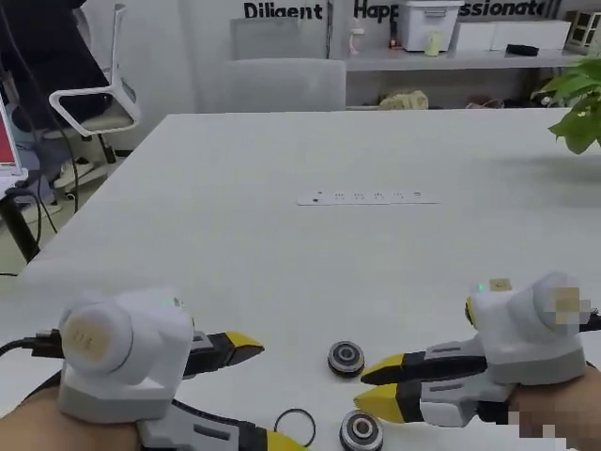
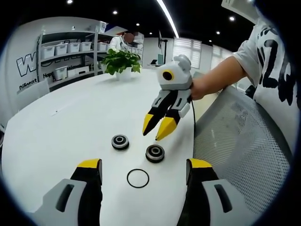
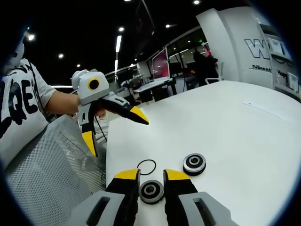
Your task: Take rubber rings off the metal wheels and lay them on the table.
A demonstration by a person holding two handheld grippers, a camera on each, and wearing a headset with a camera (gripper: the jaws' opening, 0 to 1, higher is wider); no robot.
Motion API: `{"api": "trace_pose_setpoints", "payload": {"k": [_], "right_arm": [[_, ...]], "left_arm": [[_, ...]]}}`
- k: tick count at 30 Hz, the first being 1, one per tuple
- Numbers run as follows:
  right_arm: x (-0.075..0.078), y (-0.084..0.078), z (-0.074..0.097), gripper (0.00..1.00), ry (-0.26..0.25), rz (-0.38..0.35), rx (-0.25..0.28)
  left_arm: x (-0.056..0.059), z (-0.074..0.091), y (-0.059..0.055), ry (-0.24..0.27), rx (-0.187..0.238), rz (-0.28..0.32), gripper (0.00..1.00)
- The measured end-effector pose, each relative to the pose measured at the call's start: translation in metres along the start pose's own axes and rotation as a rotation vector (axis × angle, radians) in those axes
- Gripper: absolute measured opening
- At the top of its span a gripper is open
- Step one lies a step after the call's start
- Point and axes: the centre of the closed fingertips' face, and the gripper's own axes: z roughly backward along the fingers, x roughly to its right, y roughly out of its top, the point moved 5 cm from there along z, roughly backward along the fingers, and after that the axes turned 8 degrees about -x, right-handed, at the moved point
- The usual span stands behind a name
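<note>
Black ring [image 2: 138, 178] (flat) — ahead of left tongs [image 2: 144, 165]

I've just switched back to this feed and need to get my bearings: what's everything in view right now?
wheels: 2, metal with dark rims, near edge of the table, between the grippers
rubber ring: 1, black, flat on the table left of the nearer wheel
table: 1, white
socket strip: 1, white, middle of the table
plant: 1, green, far right of the table
chair: 1, white-framed, beyond the table's left side
storage box: 1, white, back shelf
left gripper: 1, white, yellow-tipped jaws wide open, facing the ring
right gripper: 1, same colours, jaws narrowly open, pointing at the nearer wheel
</note>
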Motion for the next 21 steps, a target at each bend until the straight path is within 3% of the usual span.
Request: {"api": "trace_pose_setpoints", "payload": {"k": [9,21], "right_arm": [[0.0,-0.01,0.008,0.2,-0.011,0.011,-0.02],[0.003,-0.023,0.011,0.22,-0.02,0.017,-0.054]], "left_arm": [[-0.002,-0.01,0.008,-0.016,-0.008,-0.025,0.69],[-0.001,-0.026,0.008,-0.052,-0.041,-0.043,0.65]]}}
